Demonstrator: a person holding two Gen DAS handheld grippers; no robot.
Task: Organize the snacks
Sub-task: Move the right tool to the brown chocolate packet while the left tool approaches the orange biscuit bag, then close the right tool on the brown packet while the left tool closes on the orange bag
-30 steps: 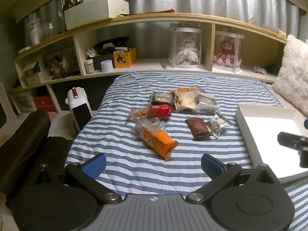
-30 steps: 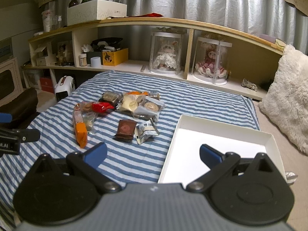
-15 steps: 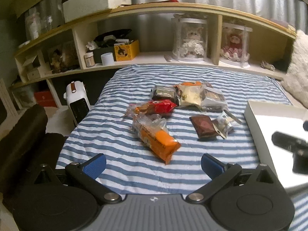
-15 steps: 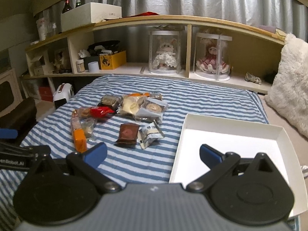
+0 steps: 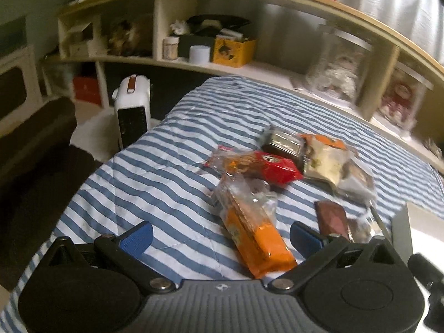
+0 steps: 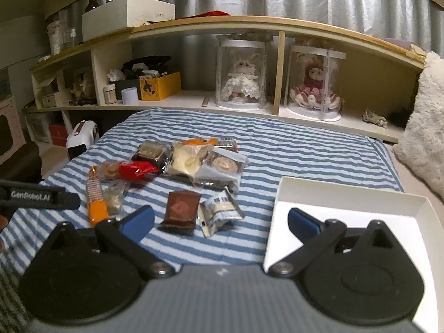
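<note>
**Left gripper closes in on the orange packet**

The left gripper [image 5: 220, 236] has its jaws spread wide and empty; against the view of half a second ago it has dropped nearer the bed and swung left, so the orange packet [image 5: 254, 230] now lies between the two blue pads, its near end almost at the gripper body, where before it sat well ahead; the left view is smeared with motion, which suggests the approach is not finished; the right gripper [image 6: 220, 220] also has its jaws wide apart and holds nothing, and it has eased forward over the near edge of the bed, so the brown packet [image 6: 181, 212] and the silver packet [image 6: 219, 215] lie just ahead between its pads.

Farther out, the red packet [image 5: 259, 163] lies just beyond the orange one, touching its clear far end; behind it the remaining snacks [image 6: 199, 161] sit in an overlapping cluster toward the middle of the striped bed [image 6: 305, 149]; the white box [image 6: 347, 208] rests on the bed at the right, and nothing can be seen inside it.

For the task this likely means the sorting has barely begun; the left gripper seems lined up for a first pick of the orange packet, which would then have to travel right to the box.
</note>
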